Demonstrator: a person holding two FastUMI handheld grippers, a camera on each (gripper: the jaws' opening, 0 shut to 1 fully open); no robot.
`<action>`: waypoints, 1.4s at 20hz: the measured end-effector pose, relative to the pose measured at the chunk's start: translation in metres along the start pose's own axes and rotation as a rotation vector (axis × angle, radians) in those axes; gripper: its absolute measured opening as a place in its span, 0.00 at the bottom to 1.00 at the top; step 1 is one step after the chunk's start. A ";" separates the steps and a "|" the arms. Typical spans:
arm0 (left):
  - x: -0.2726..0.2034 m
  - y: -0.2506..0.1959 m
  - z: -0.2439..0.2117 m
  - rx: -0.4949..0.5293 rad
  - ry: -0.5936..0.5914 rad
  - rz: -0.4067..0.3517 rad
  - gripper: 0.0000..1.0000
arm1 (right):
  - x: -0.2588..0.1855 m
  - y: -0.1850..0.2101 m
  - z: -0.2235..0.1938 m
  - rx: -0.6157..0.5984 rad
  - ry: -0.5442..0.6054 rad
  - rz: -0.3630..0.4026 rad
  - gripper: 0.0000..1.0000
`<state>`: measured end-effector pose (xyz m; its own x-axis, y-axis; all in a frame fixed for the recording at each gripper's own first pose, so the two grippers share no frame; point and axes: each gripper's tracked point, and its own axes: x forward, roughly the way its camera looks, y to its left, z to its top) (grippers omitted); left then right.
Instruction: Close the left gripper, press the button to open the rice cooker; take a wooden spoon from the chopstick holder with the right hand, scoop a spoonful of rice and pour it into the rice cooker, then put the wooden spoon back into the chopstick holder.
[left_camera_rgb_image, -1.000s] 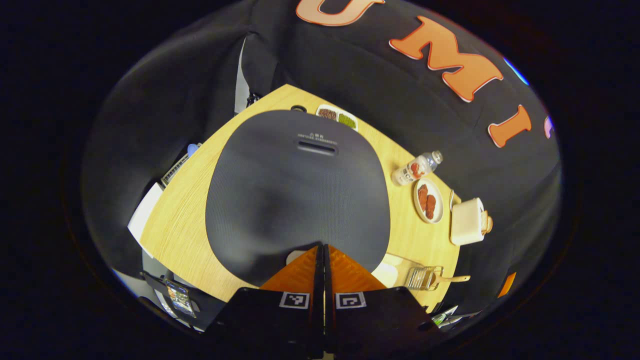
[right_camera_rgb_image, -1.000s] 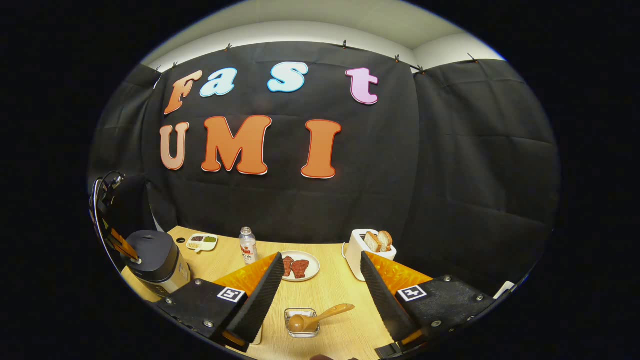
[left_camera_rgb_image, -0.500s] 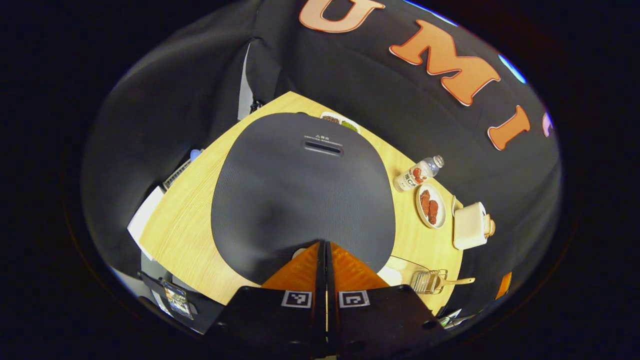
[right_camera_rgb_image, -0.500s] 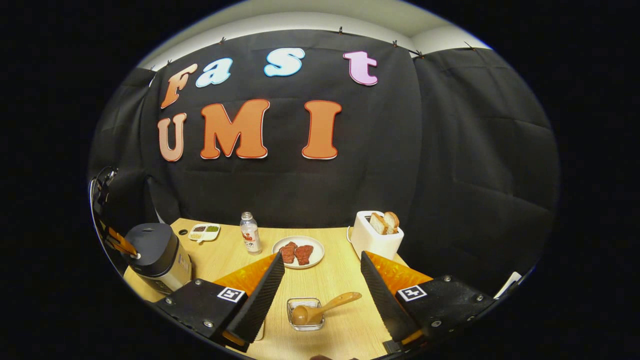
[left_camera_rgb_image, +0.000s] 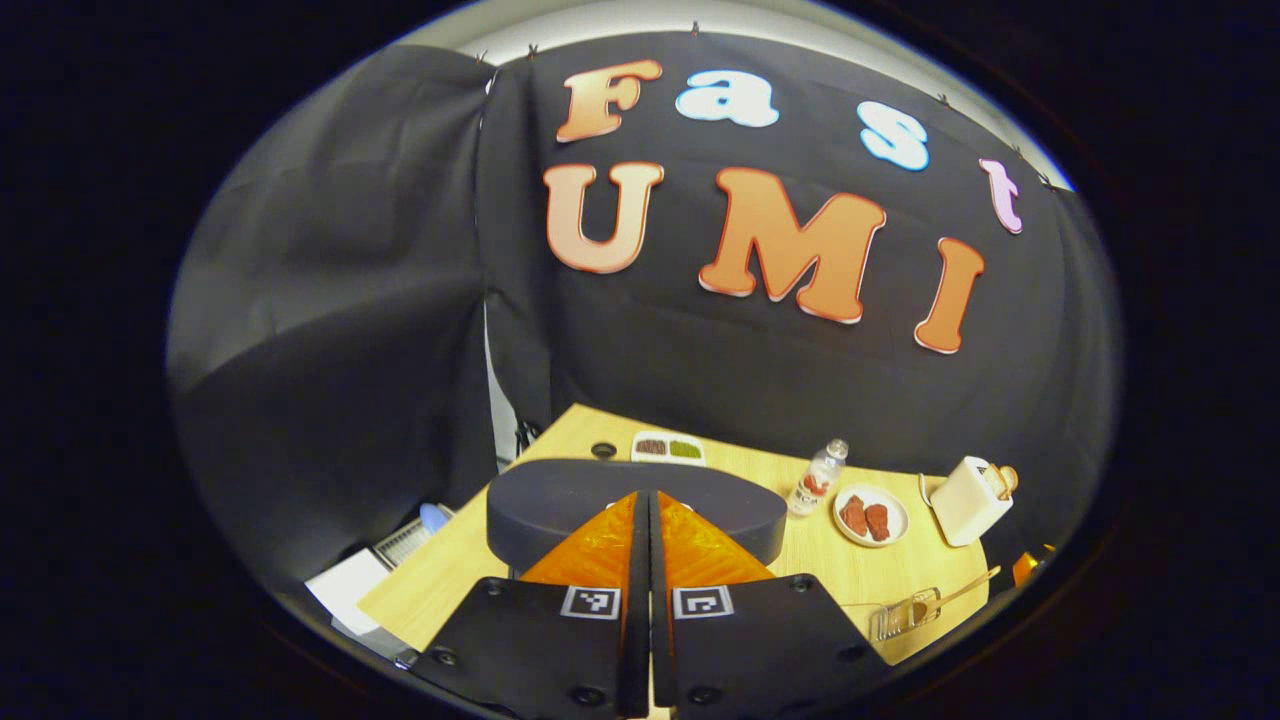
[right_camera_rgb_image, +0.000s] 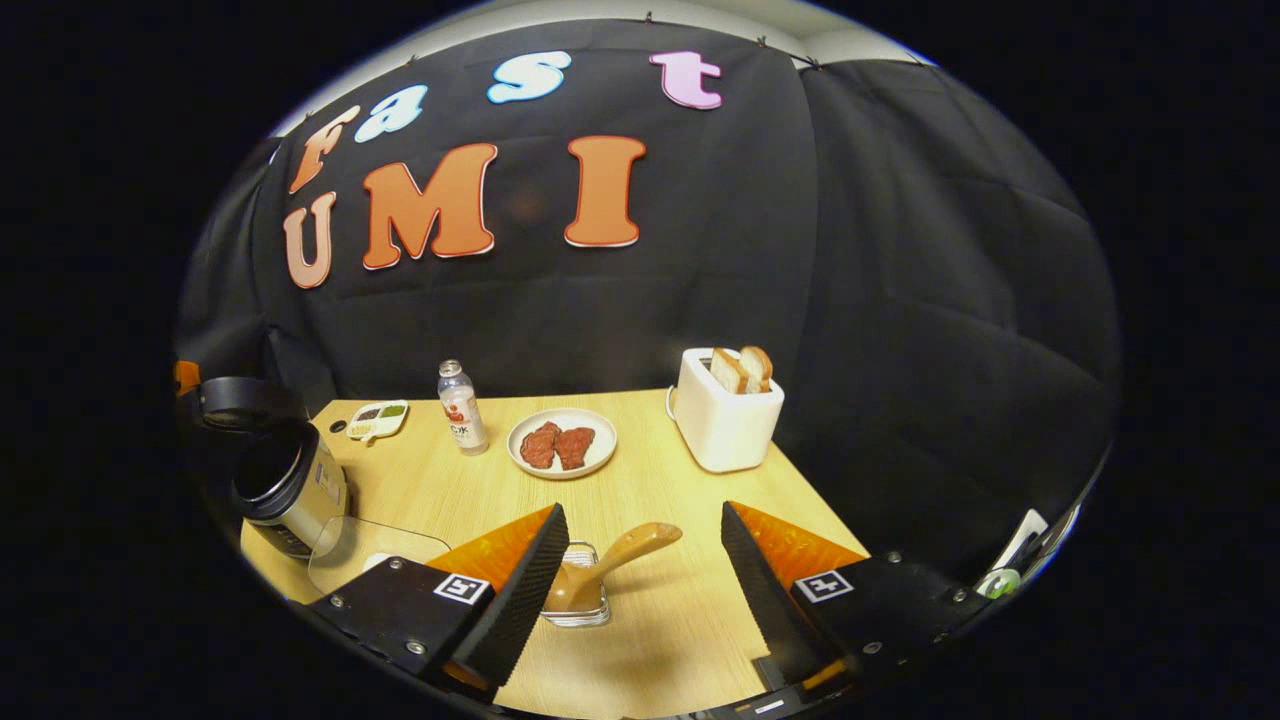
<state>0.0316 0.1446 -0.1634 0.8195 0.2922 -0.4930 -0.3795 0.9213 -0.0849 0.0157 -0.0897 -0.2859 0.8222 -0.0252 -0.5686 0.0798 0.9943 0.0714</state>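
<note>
In the right gripper view the dark rice cooker (right_camera_rgb_image: 288, 485) stands at the table's left end with its lid (right_camera_rgb_image: 236, 399) swung up and the pot open. In the left gripper view the lid (left_camera_rgb_image: 560, 505) lies edge-on just beyond my left gripper (left_camera_rgb_image: 647, 497), which is shut with nothing between its fingers. The wooden spoon (right_camera_rgb_image: 612, 557) leans in the small chopstick holder (right_camera_rgb_image: 578, 610), handle pointing right. My right gripper (right_camera_rgb_image: 642, 512) hangs open just above and before it, not touching. The same spoon (left_camera_rgb_image: 958, 590) and holder (left_camera_rgb_image: 898, 620) sit at the table's right front in the left gripper view.
A clear container (right_camera_rgb_image: 372, 545) holding something white sits between cooker and holder. Behind stand a small bottle (right_camera_rgb_image: 462, 408), a plate of meat (right_camera_rgb_image: 561, 443), a white toaster (right_camera_rgb_image: 722, 412) with bread and a small divided dish (right_camera_rgb_image: 378, 418). The table's front edge runs close under both grippers.
The cooker lid has gone from shut to swung up. My left gripper has lifted and tilted back from the lid, staying shut. My right gripper has come nearer the spoon holder.
</note>
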 end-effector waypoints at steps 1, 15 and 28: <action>-0.003 -0.002 0.000 -0.014 -0.002 0.004 0.05 | 0.005 0.001 -0.008 0.014 0.021 0.010 0.95; -0.095 -0.049 -0.030 0.103 -0.100 0.031 0.67 | 0.085 0.035 -0.084 0.213 0.243 0.186 0.81; -0.103 -0.064 -0.071 0.112 -0.027 -0.040 0.77 | 0.097 0.060 -0.096 0.310 0.275 0.193 0.13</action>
<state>-0.0593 0.0377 -0.1684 0.8448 0.2603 -0.4674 -0.2977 0.9546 -0.0063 0.0462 -0.0225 -0.4157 0.6620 0.2281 -0.7140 0.1389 0.8987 0.4159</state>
